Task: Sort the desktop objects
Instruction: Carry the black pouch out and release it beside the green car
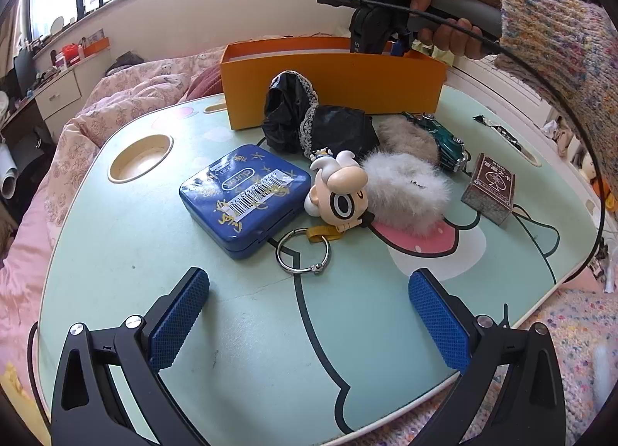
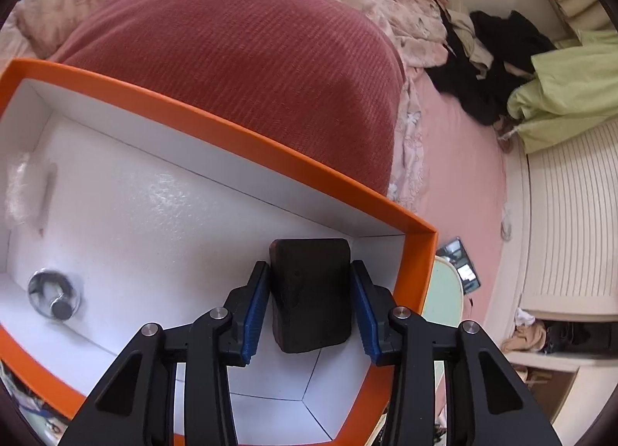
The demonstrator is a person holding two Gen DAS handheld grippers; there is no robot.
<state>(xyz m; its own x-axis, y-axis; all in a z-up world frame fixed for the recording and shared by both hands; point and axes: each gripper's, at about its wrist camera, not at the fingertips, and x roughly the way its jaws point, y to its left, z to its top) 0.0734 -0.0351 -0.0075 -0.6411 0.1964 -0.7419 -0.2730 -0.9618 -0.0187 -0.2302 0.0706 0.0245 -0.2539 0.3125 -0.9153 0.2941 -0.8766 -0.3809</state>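
Orange box (image 2: 216, 125) holds a metal piece (image 2: 54, 293); my right fingers (image 2: 309, 303) pinch a dark block (image 2: 311, 291) over it. Left fingers (image 1: 309, 326) spread, idle. Blue tin (image 1: 243, 199), keychain figure (image 1: 340, 191), fluff, cards remain on tabletop (image 1: 116, 245).

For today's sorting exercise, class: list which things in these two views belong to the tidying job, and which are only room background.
Part of the job:
orange box
dark block in right gripper
blue tin
cartoon keyring
card pack
toy car
left gripper

Just lying about:
red pillow
floral quilt
green curtain
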